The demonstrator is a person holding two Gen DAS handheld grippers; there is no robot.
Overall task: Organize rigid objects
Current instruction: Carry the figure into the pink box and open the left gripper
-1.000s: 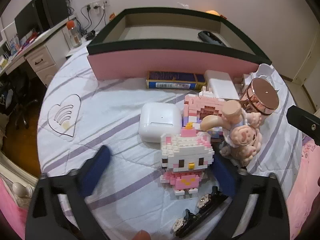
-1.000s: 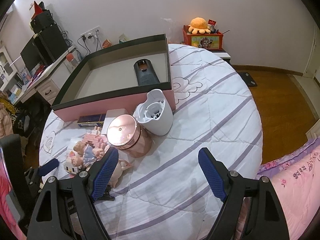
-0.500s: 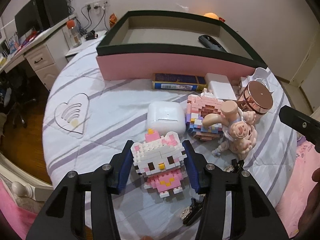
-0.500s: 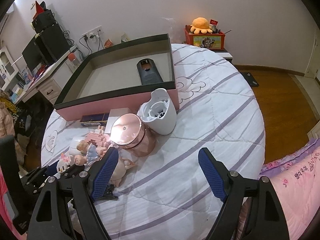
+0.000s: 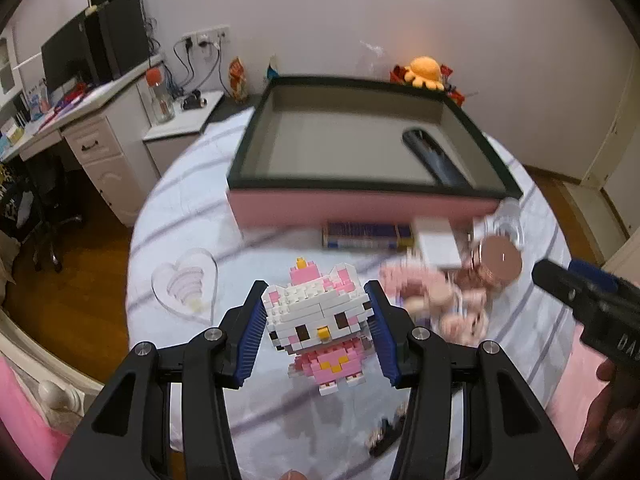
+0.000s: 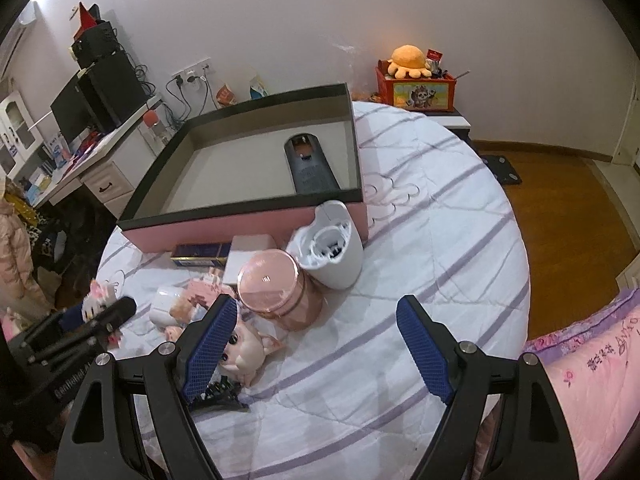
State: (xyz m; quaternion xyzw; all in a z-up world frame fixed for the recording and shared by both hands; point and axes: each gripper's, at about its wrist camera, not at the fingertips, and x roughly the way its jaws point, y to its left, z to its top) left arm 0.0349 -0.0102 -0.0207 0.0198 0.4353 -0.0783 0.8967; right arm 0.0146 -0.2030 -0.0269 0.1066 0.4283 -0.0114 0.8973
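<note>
My left gripper [image 5: 316,300] is shut on a pink and white brick-built cat figure [image 5: 320,332], its blue pads pressing the head from both sides. The figure hangs above the striped white quilt [image 5: 256,408]. In the right wrist view the cat figure [image 6: 98,298] shows at far left in the left gripper [image 6: 94,318]. Beyond stands a pink box with a dark rim [image 5: 360,208], open on top, with a dark remote-like object [image 5: 436,156] inside. My right gripper [image 6: 316,304] is open over bare quilt with nothing between its fingers.
In front of the box [image 6: 248,224] lie a blue flat pack [image 6: 200,254], a white flat box [image 6: 248,256], a rose-gold tin [image 6: 276,288], a white cup-like device [image 6: 332,248], a pink brick build [image 6: 200,284], a white case [image 6: 166,308], a doll [image 6: 240,352] and a black clip [image 6: 218,396].
My left gripper closed on the cat figure and lifted it off the quilt, so the box interior now shows. The right gripper stayed put and open.
</note>
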